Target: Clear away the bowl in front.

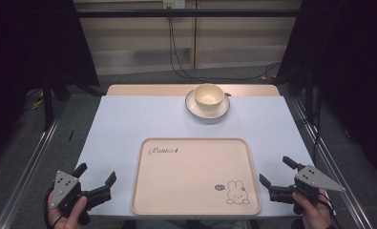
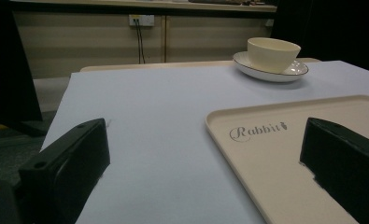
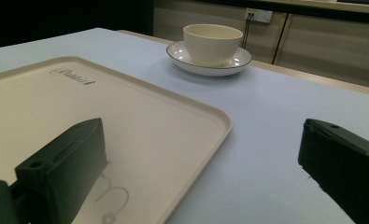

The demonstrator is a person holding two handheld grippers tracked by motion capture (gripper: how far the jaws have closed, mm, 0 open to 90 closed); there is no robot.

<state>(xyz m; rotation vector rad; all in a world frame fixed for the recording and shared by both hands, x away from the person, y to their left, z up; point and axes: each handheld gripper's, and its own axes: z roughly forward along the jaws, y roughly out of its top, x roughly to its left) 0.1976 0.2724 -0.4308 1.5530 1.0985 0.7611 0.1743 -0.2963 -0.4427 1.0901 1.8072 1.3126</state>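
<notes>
L gripper (image 1: 97, 172) sits lower left of the high view, jaws wide, nothing between them, just off the tray's (image 1: 143, 200) left rim. Tray is lower centre and bare. Bowl (image 1: 209, 95) stands on a saucer (image 1: 195, 110) at upper centre, near the table's (image 1: 119, 124) far edge. R gripper (image 1: 277, 171) is lower right, also wide and empty. Likely step: reach for bowl w/ saucer. Best to approach low and level, grip the rim squarely. Open tabletop either side of the tray gives room; mind the far edge.

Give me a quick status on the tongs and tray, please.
Left tongs open, right tongs open, both empty. Tray bare between them. Bowl on saucer beyond.
</notes>
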